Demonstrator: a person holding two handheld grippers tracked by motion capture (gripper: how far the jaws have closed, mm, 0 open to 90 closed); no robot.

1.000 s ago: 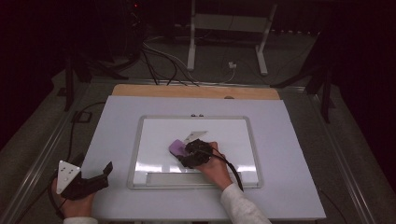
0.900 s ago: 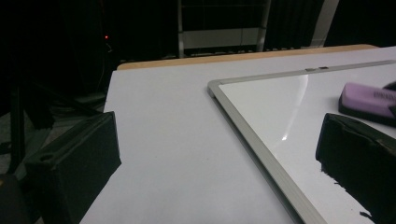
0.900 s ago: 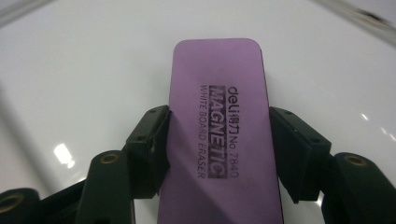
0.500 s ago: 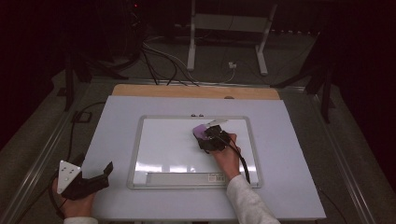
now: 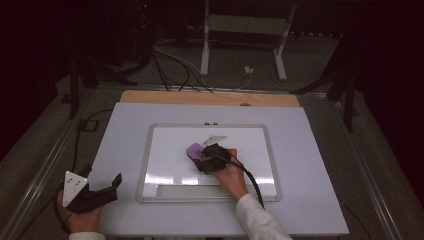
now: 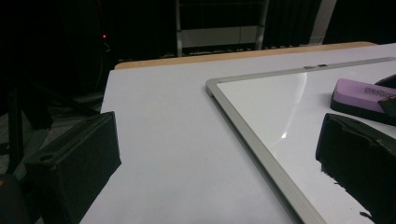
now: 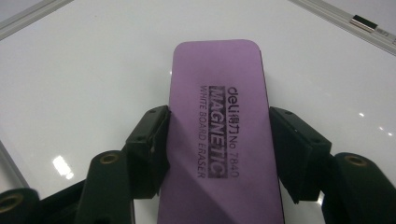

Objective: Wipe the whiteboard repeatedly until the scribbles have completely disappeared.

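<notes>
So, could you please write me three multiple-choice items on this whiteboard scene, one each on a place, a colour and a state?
1. Where does the eraser lie?
A. on the whiteboard
B. on the wooden strip
C. on the floor

2. What colour is the eraser's top?
A. green
B. purple
C. red

3. How does the right gripper stand?
A. open, off the board
B. shut on nothing
C. shut on the eraser

Answers: 1 A, the white surface surrounds it inside the frame. 2 B, the printed top is purple in the right gripper view. 3 C, both fingers press its long sides.
</notes>
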